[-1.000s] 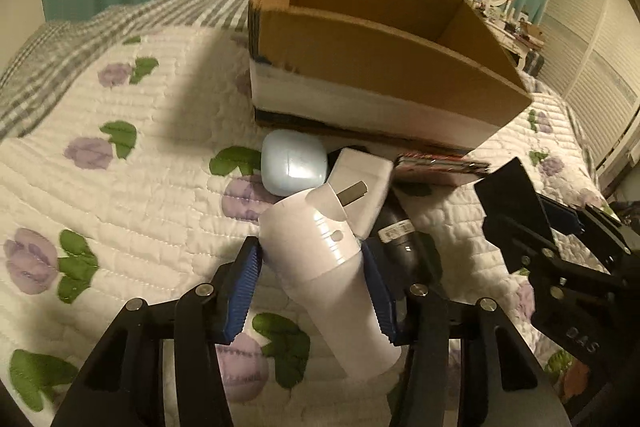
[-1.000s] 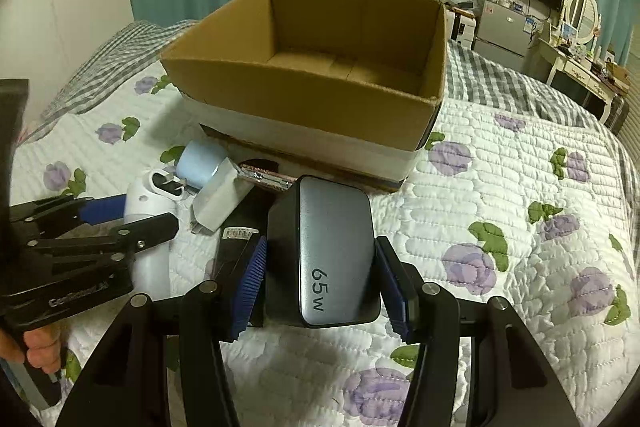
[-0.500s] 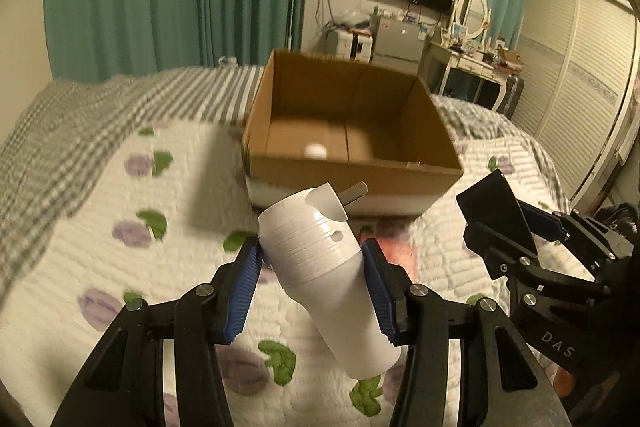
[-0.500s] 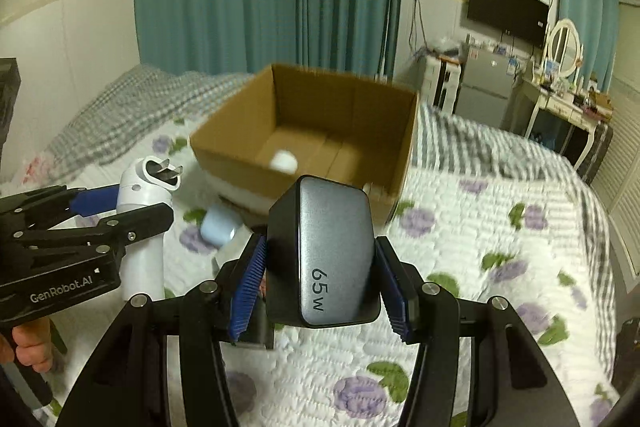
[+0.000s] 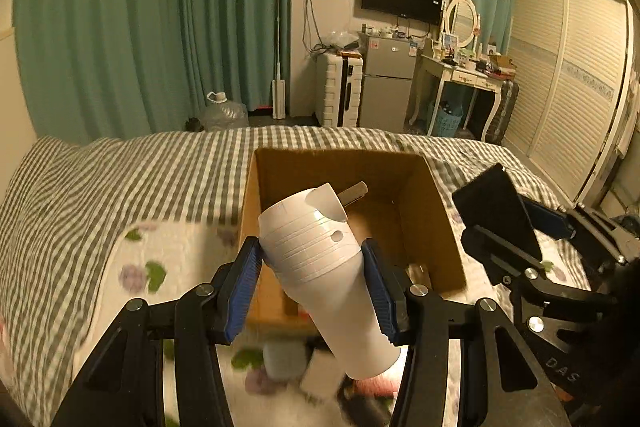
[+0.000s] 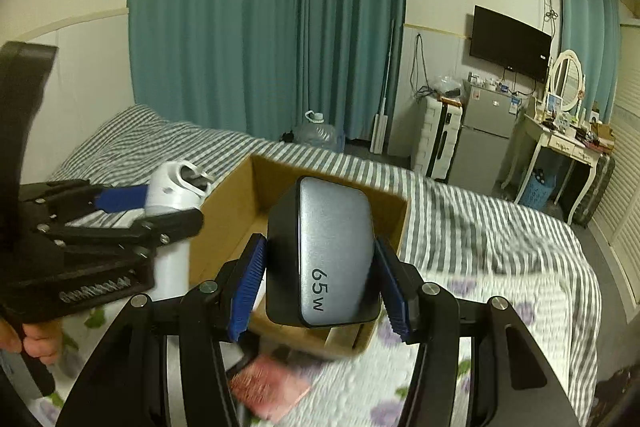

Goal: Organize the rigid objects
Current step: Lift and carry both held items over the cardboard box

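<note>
My left gripper [image 5: 312, 279] is shut on a white cylindrical plug adapter [image 5: 324, 267] with a metal prong at its top, held in the air over the near left part of an open cardboard box [image 5: 436, 223]. My right gripper [image 6: 320, 287] is shut on a grey 65W charger block [image 6: 328, 255], held above the box's [image 6: 228, 219] near edge. The left gripper with the white adapter [image 6: 176, 195] shows at the left of the right wrist view. The right gripper [image 5: 532, 247] shows at the right of the left wrist view.
The box sits on a bed with a floral quilt [image 5: 136, 267] and a grey checked blanket [image 5: 120, 179]. Below the grippers lie a red flat item [image 6: 268, 387] and blurred small objects [image 5: 288, 363]. Curtains, a fridge and a dresser stand behind.
Both grippers have risen and moved forward with their loads, from low over the quilt to above the box. The loose objects on the quilt have dropped to the bottom of the views.
</note>
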